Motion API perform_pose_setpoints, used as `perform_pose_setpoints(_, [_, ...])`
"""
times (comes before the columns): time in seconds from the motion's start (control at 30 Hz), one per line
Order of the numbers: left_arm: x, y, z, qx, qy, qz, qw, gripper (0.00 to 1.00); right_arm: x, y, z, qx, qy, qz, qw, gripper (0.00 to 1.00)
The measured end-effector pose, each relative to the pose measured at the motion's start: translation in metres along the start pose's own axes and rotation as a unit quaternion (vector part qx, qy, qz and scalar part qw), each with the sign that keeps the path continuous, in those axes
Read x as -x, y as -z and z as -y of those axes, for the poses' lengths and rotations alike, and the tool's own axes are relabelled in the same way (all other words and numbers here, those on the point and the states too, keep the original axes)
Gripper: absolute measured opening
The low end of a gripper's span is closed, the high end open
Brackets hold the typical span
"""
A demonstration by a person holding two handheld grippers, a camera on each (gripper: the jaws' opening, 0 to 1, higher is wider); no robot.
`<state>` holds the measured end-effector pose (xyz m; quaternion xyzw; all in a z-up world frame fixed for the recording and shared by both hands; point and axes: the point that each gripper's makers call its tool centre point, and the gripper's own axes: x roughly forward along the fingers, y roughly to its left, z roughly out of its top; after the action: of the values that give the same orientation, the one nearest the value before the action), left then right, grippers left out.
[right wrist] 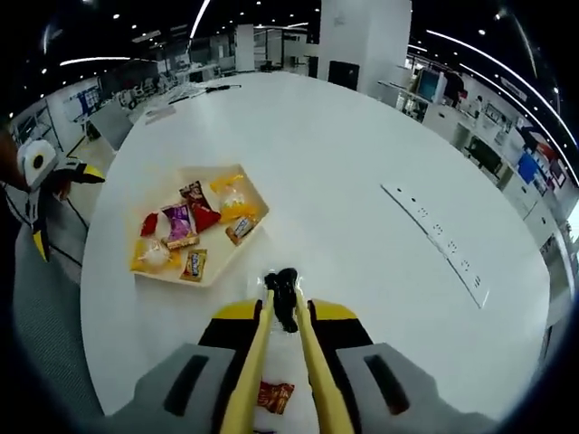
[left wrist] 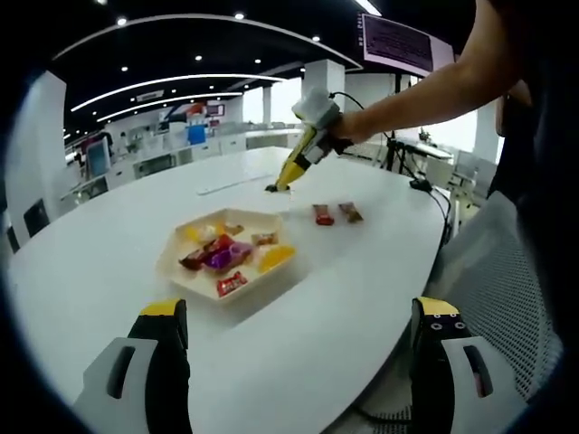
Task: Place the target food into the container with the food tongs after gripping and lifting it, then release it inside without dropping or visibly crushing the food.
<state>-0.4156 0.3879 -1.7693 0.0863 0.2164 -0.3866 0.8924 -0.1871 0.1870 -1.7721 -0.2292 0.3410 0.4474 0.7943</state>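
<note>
On the white worktop [left wrist: 118,244] a hexagonal tray [left wrist: 176,271] holds wrapped snacks; their printing is too small to read. Two more snack bars [left wrist: 336,213] lie on the bare worktop just beyond the tray. The left tongs [left wrist: 303,362] stand wide apart, holding nothing, only their tips showing. The right tongs [right wrist: 283,285] clamp a yellow food clip [right wrist: 262,353], black tips together above the worktop beside the tray [right wrist: 253,194]. A red wrapper [right wrist: 274,395] lies partly hidden beneath them.
</note>
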Motion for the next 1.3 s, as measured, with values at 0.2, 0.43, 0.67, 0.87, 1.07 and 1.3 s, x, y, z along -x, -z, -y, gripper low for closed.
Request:
perform_pose_setpoints(0.2, [0.001, -0.002, -0.001, -0.001, -0.003, 0.004, 1.0, 1.0, 0.013, -0.017, 0.0, 0.005, 0.0, 0.012, 0.9999, 0.18])
perform_pose_setpoints(0.43, [0.001, -0.002, -0.003, -0.003, -0.007, 0.006, 1.0, 1.0, 0.014, -0.044, -0.013, 0.025, 0.001, 0.026, 0.9993, 0.19])
perform_pose_setpoints(0.67, [0.002, -0.004, -0.006, -0.006, -0.015, 0.01, 0.9998, 1.0, 0.012, -0.076, -0.033, 0.045, -0.014, 0.039, 0.9981, 0.19])
perform_pose_setpoints(0.87, [0.004, -0.007, -0.008, -0.011, -0.023, 0.016, 0.9996, 1.0, 0.003, -0.101, -0.054, 0.061, -0.03, 0.046, 0.9966, 0.19])
perform_pose_setpoints(1.07, [0.006, -0.008, -0.011, -0.014, -0.031, 0.019, 0.9993, 1.0, -0.007, -0.117, -0.072, 0.074, -0.043, 0.048, 0.9952, 0.2])
perform_pose_setpoints(1.3, [0.007, -0.009, -0.013, -0.016, -0.037, 0.02, 0.999, 1.0, -0.012, -0.134, -0.091, 0.084, -0.059, 0.063, 0.9928, 0.22])
